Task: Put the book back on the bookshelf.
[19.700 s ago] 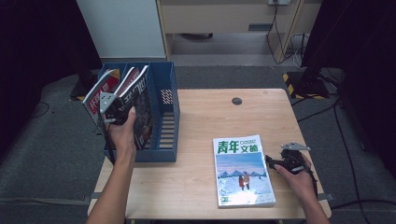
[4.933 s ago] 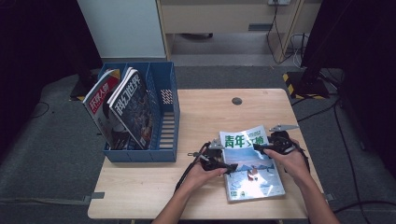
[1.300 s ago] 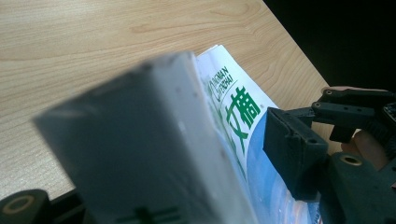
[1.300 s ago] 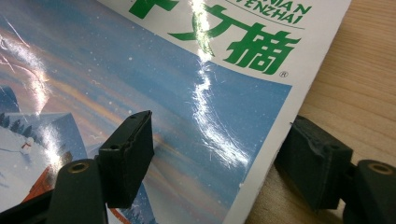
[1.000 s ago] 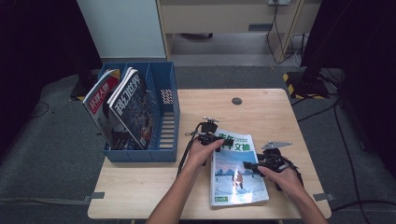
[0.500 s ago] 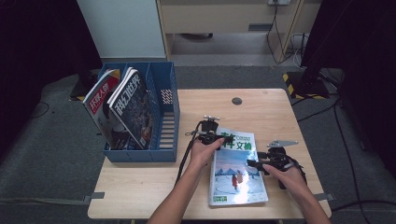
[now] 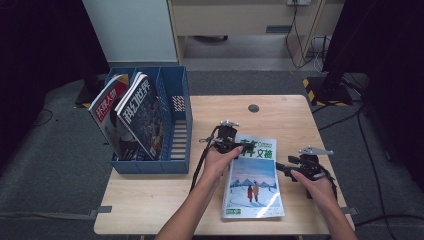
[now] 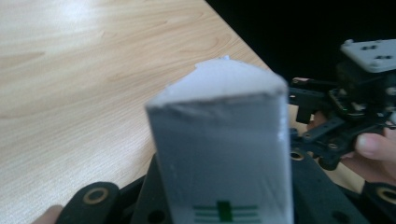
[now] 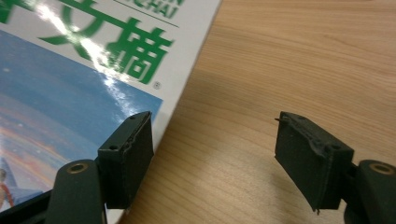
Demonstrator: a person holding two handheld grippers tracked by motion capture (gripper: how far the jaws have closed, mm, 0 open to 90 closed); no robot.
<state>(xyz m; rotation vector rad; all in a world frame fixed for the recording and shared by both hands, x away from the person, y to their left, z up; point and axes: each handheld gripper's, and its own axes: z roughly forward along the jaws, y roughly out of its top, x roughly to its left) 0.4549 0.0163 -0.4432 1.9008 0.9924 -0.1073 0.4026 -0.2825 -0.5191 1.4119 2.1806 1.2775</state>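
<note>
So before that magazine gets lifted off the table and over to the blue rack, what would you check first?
1. Left gripper closed on the magazine at its top corner: ok; its jaws have just been closing.
2. Right gripper clear of the cover: ok, jaws open beside the edge.
3. Grip firm enough to lift: cannot tell.
4. Free slot in the blue rack: ok, right compartment looks open.
5. Path to the rack clear: ok.

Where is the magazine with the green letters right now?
In the high view the magazine lies on the table's right half, between both hands; the left gripper pinches its top-left corner, right of the blue rack.
</note>
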